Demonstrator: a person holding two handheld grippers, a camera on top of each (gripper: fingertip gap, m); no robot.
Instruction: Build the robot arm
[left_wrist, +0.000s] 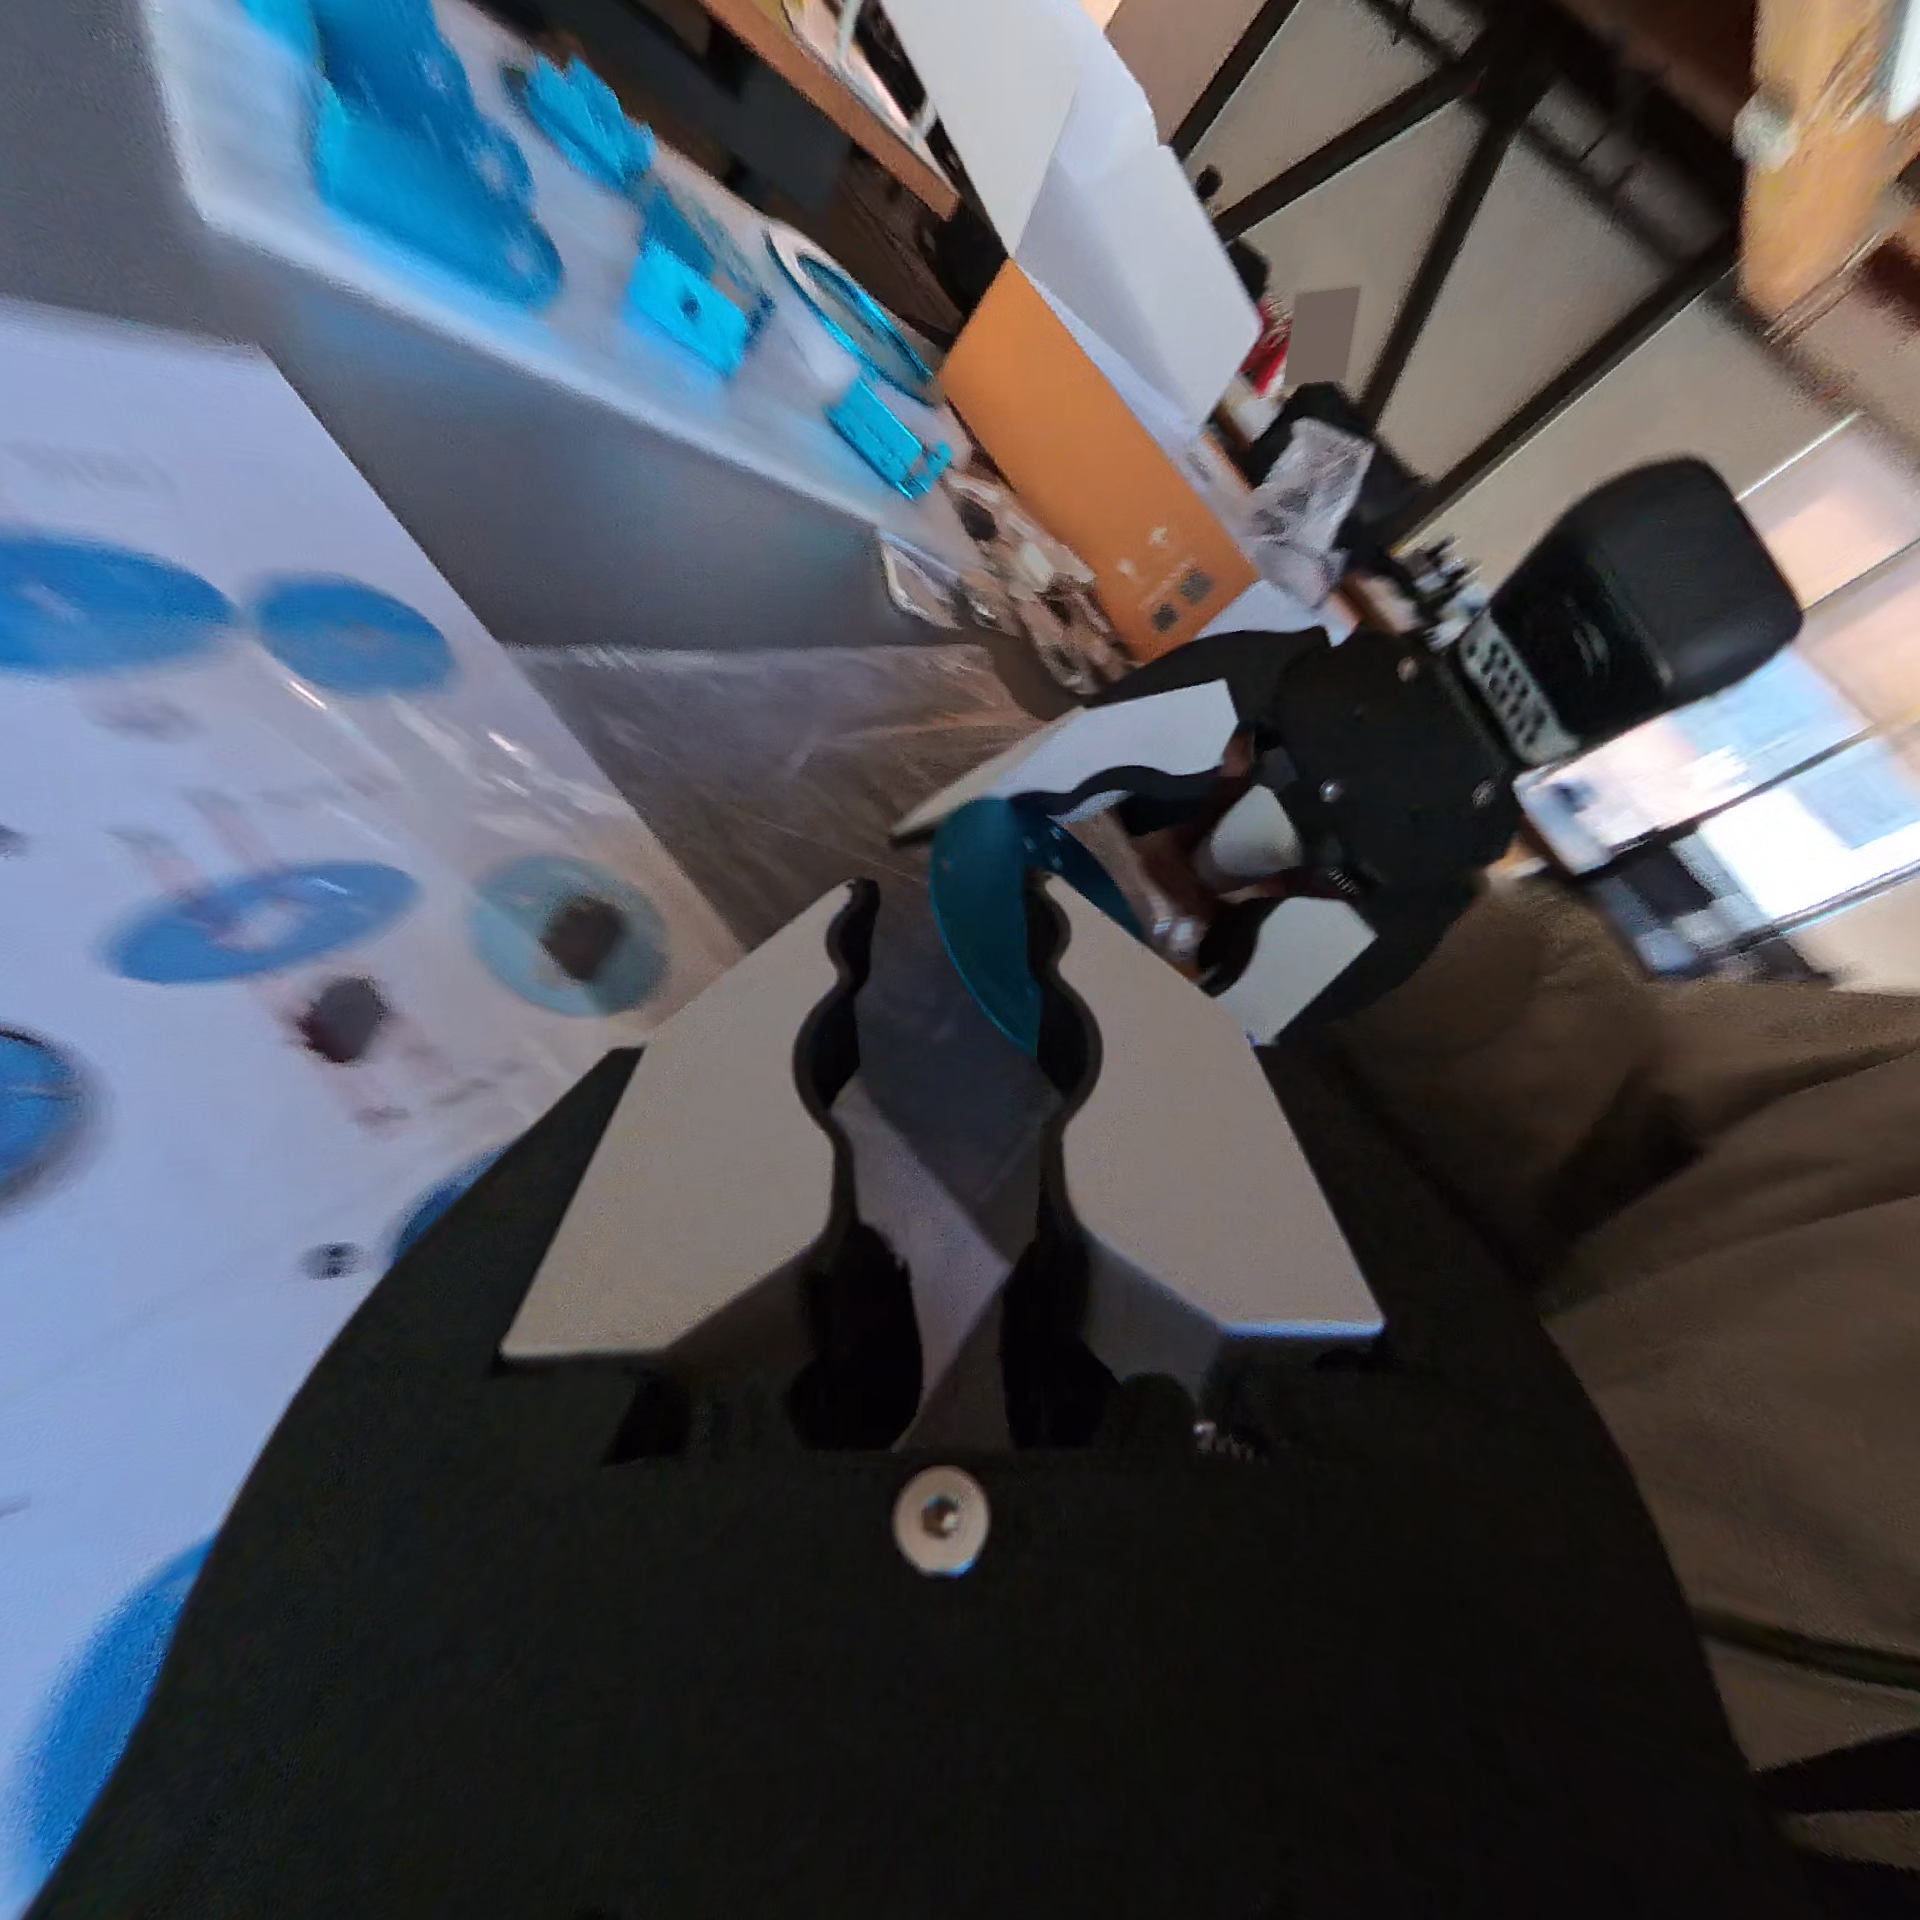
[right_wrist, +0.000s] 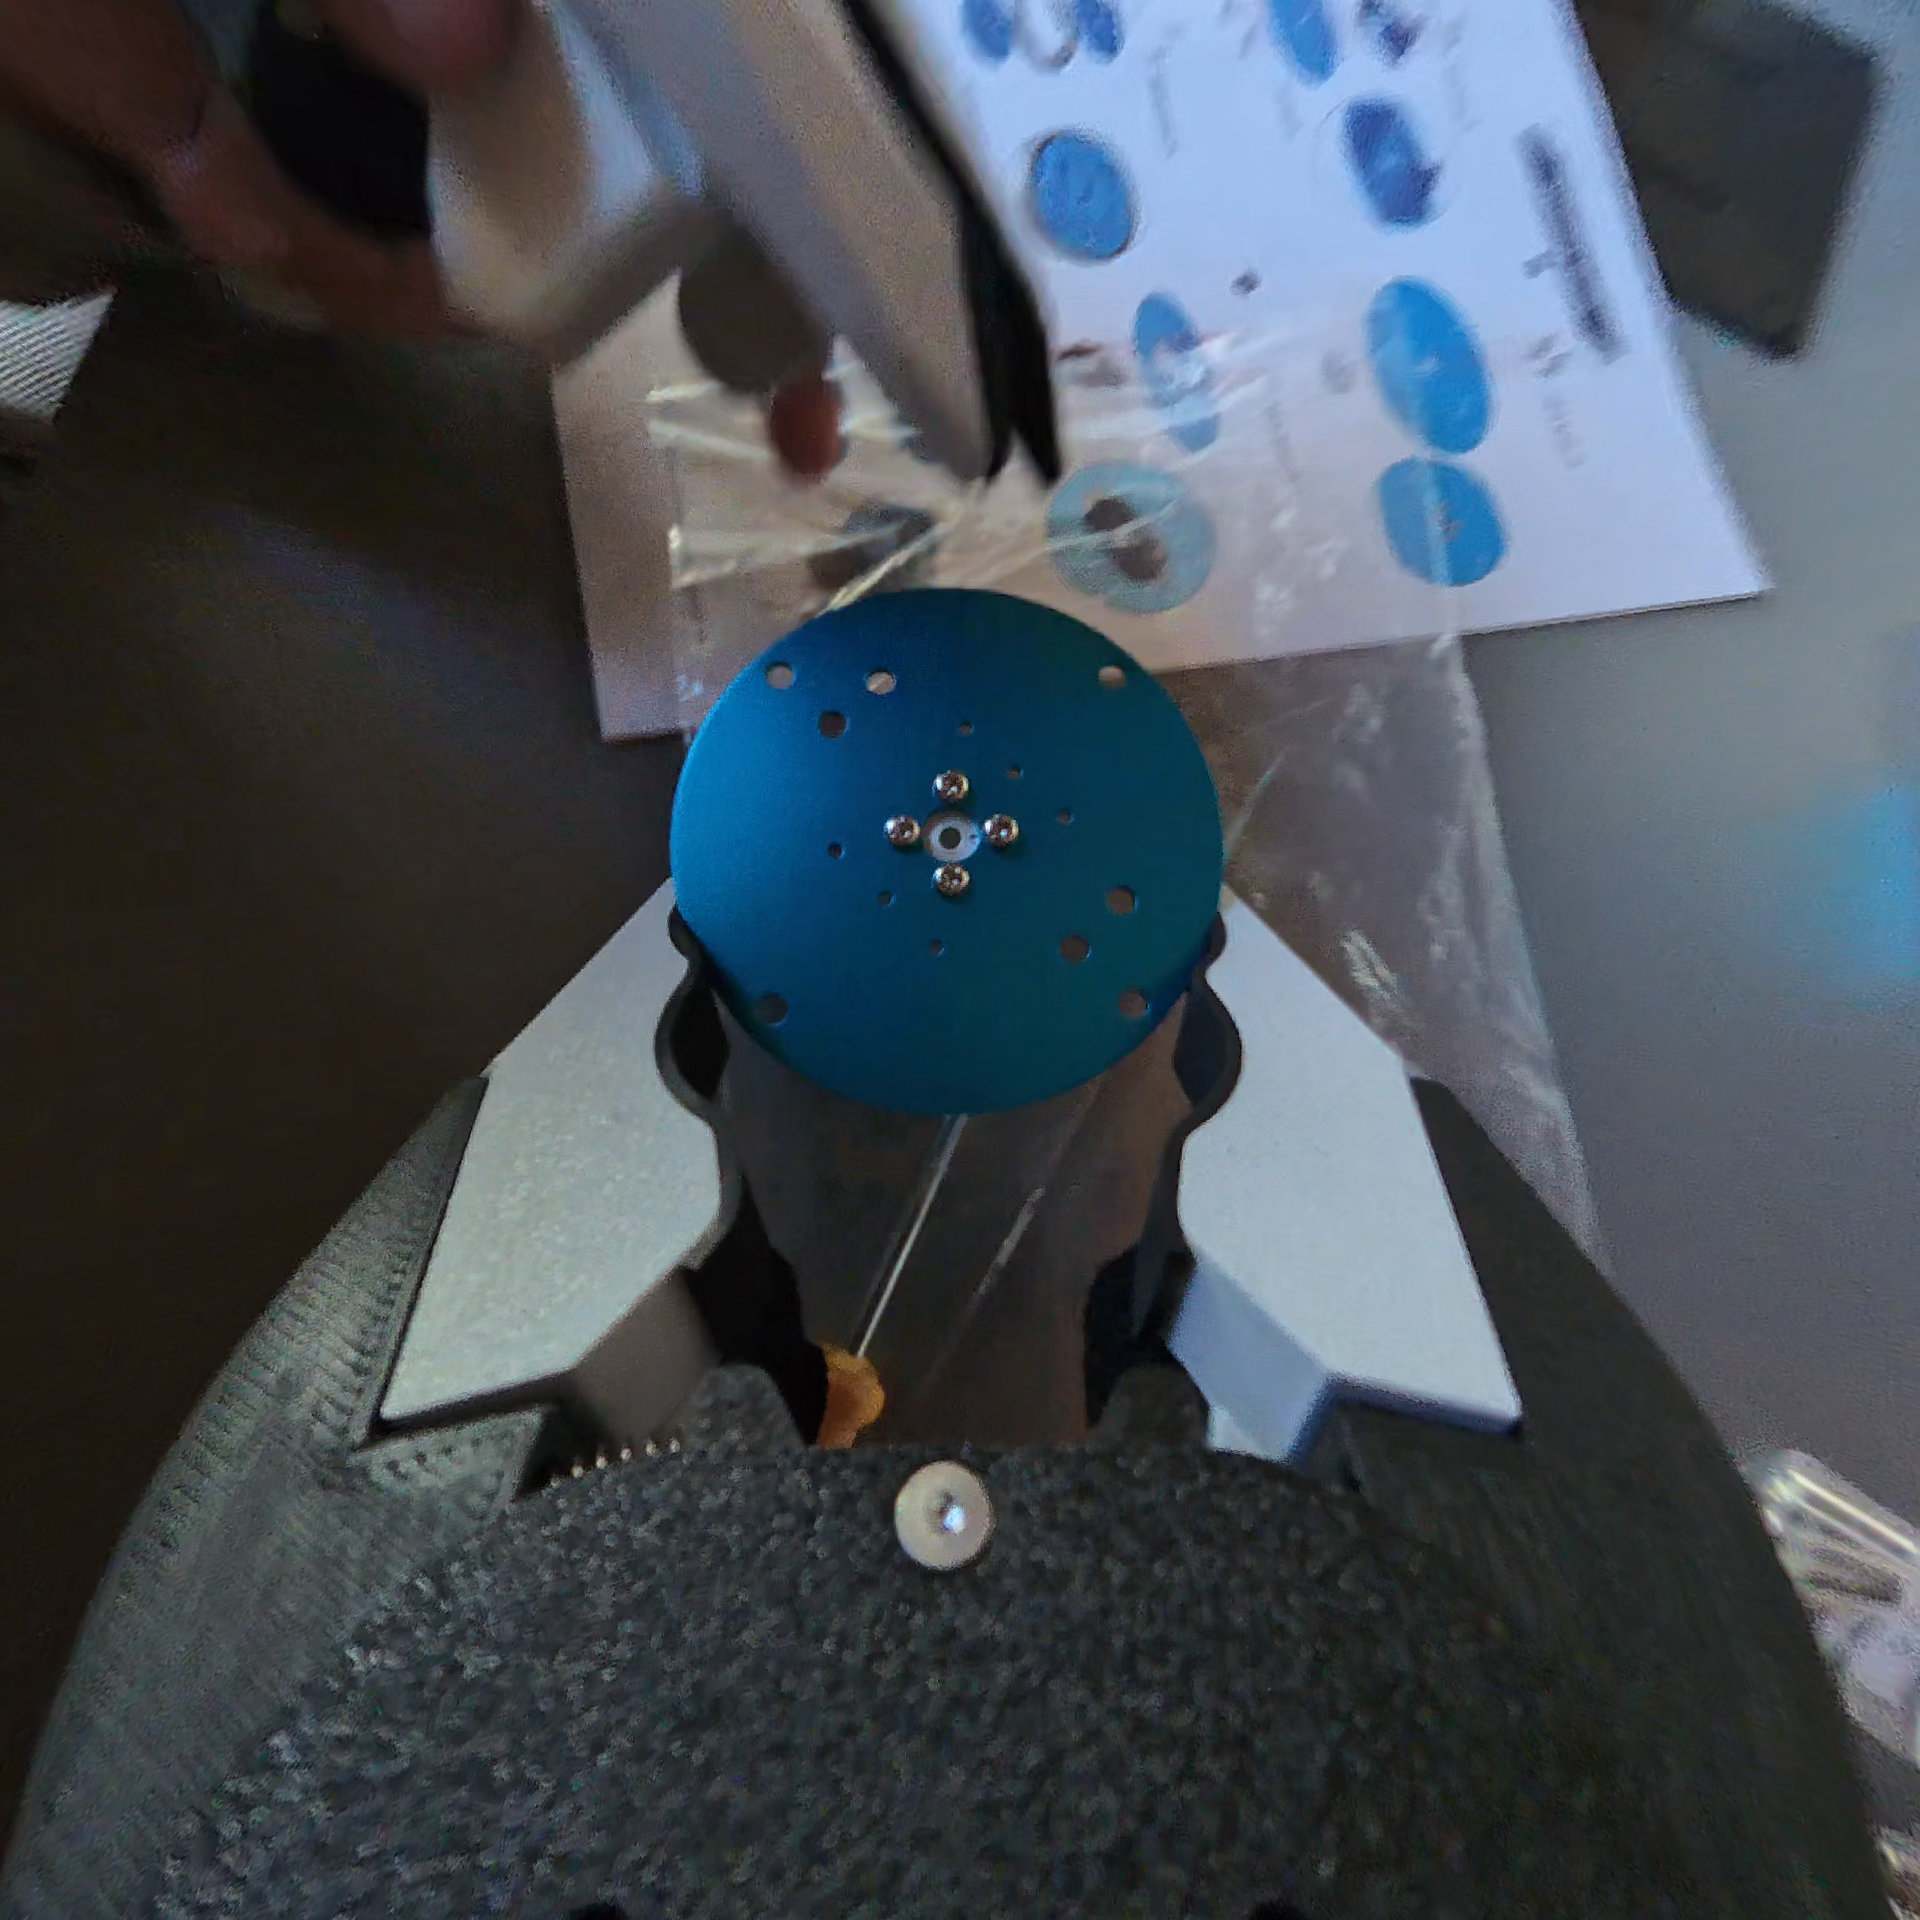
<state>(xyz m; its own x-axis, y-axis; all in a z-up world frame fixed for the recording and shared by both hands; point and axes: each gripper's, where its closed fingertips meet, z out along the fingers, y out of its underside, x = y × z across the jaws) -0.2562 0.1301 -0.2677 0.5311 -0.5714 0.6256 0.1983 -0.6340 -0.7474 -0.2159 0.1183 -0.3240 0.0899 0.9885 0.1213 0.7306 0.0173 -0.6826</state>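
A: Start at the left. What lies there?

B: In the left wrist view, a white printed sheet (left_wrist: 208, 831) with blue round pictures lies flat on the grey table (left_wrist: 790, 748). Behind it stands a white tray (left_wrist: 436, 312) carrying blue metal parts (left_wrist: 686, 301), all blurred. An orange and white box (left_wrist: 1091, 457) stands farther back.

A: And the left gripper?

B: The left gripper (left_wrist: 951, 914) hangs above the table with its jaws a narrow way apart. Nothing sits between them; only table and paper show through the gap.

A: What is just past its tips?

B: The blue disc (left_wrist: 982, 914), seen nearly edge-on, gripped by the right gripper (left_wrist: 1122, 862) that reaches in from the right, a black camera (left_wrist: 1631, 603) mounted on its body.

A: Now the right wrist view.

B: A person's hand (right_wrist: 208, 156) shows at the top left, blurred, with the left gripper (right_wrist: 997, 457) coming down over clear plastic wrap (right_wrist: 790, 499) that lies on the sheet (right_wrist: 1558, 436). In the middle, the right gripper (right_wrist: 945, 935) is closed on the blue disc (right_wrist: 945, 852), its fingers pressing the rim on either side, jaws fairly wide. The disc faces the camera, drilled with holes, four small screws (right_wrist: 951, 831) around its centre.

A: Is the disc touching the table?

B: It seems held clear of it, though the view is too blurred to be certain. A clear bag (right_wrist: 1434, 883) lies on the table to the right.
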